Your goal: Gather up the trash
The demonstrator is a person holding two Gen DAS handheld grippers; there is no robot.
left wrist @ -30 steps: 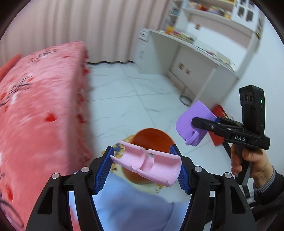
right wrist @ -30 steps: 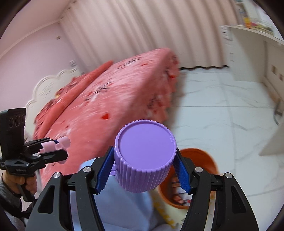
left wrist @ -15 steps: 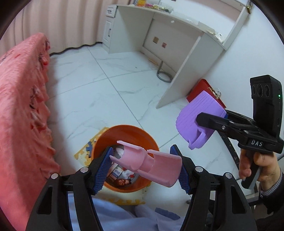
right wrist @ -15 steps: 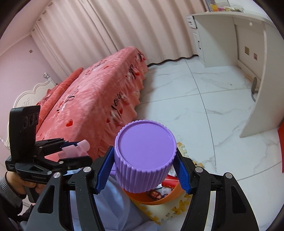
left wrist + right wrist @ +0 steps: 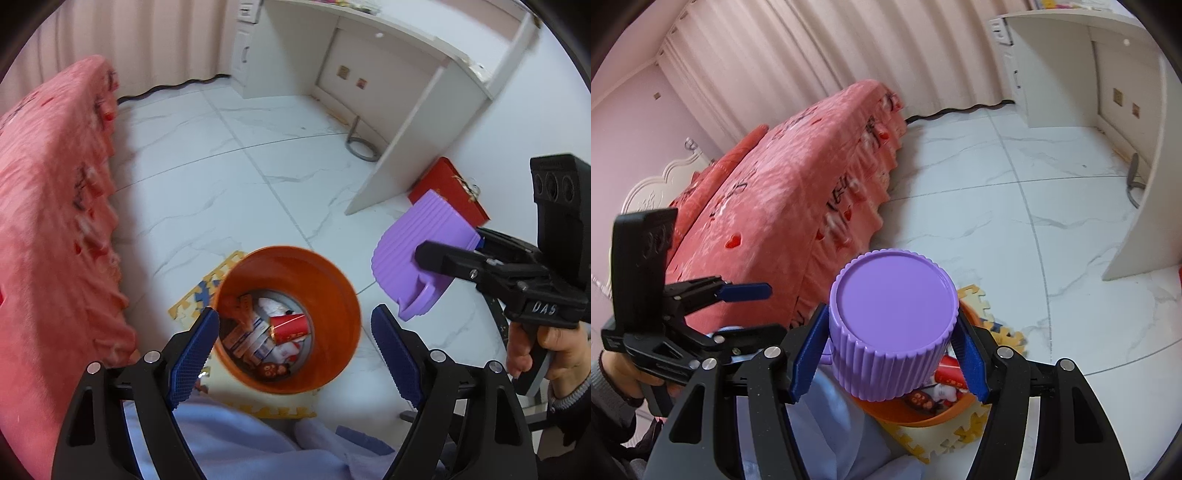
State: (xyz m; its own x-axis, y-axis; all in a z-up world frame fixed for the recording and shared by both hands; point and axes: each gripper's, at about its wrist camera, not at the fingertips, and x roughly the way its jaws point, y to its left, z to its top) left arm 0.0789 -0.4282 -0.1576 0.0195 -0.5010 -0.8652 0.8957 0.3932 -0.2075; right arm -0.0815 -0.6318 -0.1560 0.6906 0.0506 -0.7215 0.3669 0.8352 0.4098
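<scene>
Jaws, left gripper (image 5: 293,332): opening, wide apart, nothing between the blue pads; poised directly above the orange bin (image 5: 343,291).
Jaws, right gripper (image 5: 886,354): clamped on the ribbed sides of a purple cup (image 5: 892,328), flat base facing the camera, mouth turned back toward the handle.
Cup, as seen from the left wrist (image 5: 417,254): held off to the right of the bin rim, over bare white floor, not yet above the opening.
Bin contents: red can (image 5: 288,326), small cartons and wrappers, well below the rim. Standing on a foam puzzle mat (image 5: 207,291), beside the pink bed (image 5: 55,221).
Step in hand, judged: drop the cup into the bin.
Handling notes: carry the cup sideways until fully over the opening before releasing; keep the grip firm on the ribs meanwhile. Tip mouth-down or sideways for a clean fall. Release low over the rim to avoid a bounce off the edge. Draw the empty left gripper clear first, to leave the opening free.
</scene>
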